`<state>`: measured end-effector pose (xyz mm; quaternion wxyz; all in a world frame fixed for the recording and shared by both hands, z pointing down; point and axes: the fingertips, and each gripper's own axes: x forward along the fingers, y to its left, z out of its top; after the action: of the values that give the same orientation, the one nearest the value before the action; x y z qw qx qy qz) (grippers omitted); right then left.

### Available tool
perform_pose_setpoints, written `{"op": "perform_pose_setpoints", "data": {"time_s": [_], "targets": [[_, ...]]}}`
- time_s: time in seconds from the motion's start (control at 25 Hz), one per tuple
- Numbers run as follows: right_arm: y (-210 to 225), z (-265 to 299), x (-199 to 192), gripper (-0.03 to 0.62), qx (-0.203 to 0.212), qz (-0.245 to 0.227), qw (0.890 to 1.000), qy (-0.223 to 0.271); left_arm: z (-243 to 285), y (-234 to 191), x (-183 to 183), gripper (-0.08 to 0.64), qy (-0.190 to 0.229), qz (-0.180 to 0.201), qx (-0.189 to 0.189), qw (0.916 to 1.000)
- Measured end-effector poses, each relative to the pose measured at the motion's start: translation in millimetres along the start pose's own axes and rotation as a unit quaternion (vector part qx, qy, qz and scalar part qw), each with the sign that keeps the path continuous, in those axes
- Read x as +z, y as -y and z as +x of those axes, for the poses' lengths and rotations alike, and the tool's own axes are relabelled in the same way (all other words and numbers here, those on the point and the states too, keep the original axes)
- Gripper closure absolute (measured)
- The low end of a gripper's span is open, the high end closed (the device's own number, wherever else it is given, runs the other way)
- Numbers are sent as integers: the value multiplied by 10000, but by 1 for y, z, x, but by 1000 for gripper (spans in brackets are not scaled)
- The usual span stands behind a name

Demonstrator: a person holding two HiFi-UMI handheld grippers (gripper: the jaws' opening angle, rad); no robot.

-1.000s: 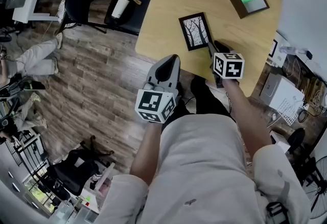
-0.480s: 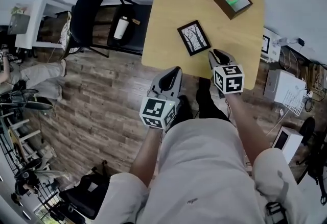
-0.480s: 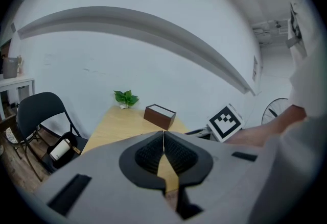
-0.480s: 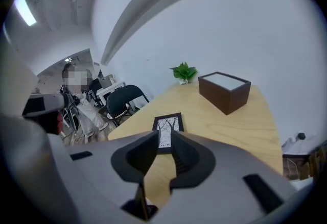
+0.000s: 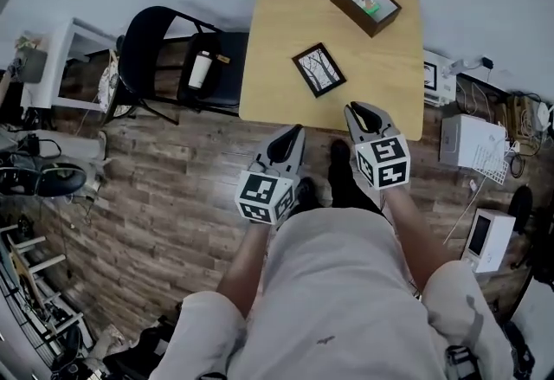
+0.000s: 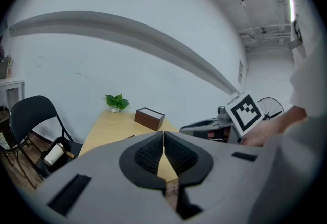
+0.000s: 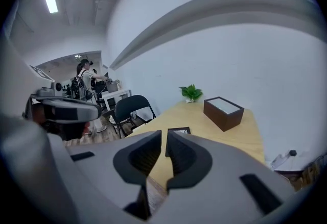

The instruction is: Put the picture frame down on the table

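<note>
Right gripper view: picture frame [image 7: 179, 130] half-hidden

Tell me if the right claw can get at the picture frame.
Probably yes: nothing stands between the right claw and the picture frame on the table. Its empty jaws have just been closing.
</note>
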<state>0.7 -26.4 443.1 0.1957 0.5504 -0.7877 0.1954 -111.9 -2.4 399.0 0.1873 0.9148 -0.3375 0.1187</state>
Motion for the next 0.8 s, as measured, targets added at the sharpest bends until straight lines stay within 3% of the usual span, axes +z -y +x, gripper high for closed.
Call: {"op": "perform_pose_setpoints", "data": {"time_s": [0.44,0.8], "targets": [[-53,-62,9,584,-151,-66,9984,549,-40,22,4,552,149,128,-350,9992],[-80,-88,12,592,-191,-41,9964,822,-65,28,-3,552,177,225,-386,9988]]}}
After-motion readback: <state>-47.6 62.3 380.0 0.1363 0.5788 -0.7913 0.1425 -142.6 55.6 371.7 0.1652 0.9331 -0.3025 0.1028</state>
